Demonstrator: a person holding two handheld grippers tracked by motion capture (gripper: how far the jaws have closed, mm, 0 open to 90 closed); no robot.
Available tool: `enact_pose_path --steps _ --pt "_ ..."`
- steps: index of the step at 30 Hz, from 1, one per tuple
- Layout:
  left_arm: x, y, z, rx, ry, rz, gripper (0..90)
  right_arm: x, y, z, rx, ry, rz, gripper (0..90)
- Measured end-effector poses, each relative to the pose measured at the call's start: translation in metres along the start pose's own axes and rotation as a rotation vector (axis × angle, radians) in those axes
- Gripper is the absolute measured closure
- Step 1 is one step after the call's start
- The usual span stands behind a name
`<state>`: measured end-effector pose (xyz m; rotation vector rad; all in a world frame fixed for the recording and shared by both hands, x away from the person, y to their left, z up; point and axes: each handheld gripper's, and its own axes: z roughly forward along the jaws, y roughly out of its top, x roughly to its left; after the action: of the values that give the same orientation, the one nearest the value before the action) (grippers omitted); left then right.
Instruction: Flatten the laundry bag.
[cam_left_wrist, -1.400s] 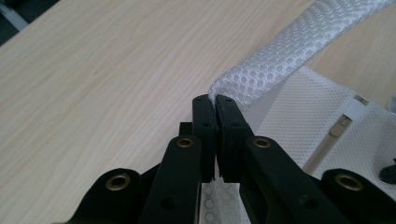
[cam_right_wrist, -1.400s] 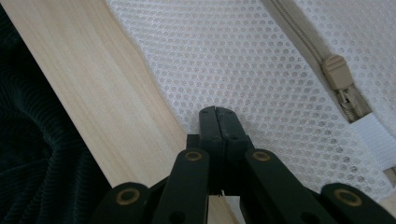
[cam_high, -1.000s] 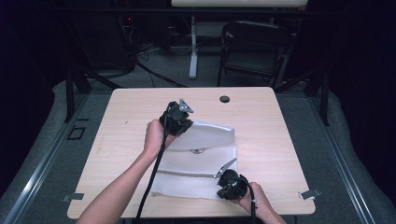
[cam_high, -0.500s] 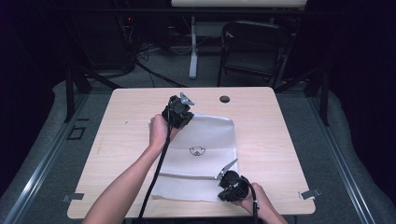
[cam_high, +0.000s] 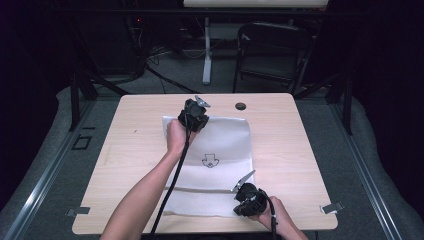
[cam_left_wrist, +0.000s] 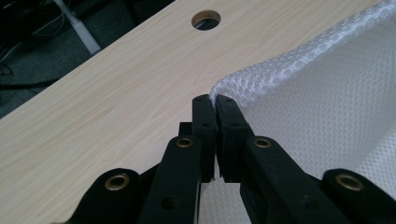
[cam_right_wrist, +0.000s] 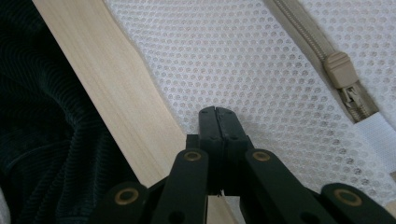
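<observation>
1. White mesh laundry bag is lying flat mid-table, its near edge close to the table's front.
2. Left gripper is pinching the bag's far corner, jaws closed on a raised fold of mesh.
3. Right gripper is clamping the near edge beside the beige zipper, jaws fully together on the fabric.
4. Judgement: light, limp and open-weave, so it is likely sagging between grips; hemmed corners and the zipper tape are looking like the firmest holds.
</observation>
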<state>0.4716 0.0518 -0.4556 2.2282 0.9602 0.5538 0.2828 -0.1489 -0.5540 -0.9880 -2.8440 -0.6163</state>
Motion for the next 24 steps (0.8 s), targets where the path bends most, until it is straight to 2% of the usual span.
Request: enact_pose_path --steps 9,11,13,18,21,24 --pt "0.002 0.0 0.023 0.023 0.016 -0.045 84.2 -0.001 0.0 0.0 -0.005 0.001 0.003 90.0" --pt "0.003 -0.001 0.028 0.045 -0.001 -0.049 78.8 0.0 -0.001 0.002 -0.028 0.024 0.023 90.0" --pt "0.004 -0.001 0.031 0.058 -0.006 -0.048 75.3 -0.001 -0.001 0.0 -0.007 0.006 0.008 90.0" --pt "0.003 -0.004 0.036 0.062 -0.029 -0.062 66.9 -0.002 -0.001 0.0 -0.002 0.003 0.006 89.8" --pt "0.002 -0.005 0.036 0.066 -0.04 -0.076 53.4 -0.002 0.0 0.0 -0.004 0.01 0.009 89.5" --pt "0.002 -0.006 0.037 0.063 -0.049 -0.084 44.3 -0.002 0.0 0.0 0.0 0.013 0.008 89.2"
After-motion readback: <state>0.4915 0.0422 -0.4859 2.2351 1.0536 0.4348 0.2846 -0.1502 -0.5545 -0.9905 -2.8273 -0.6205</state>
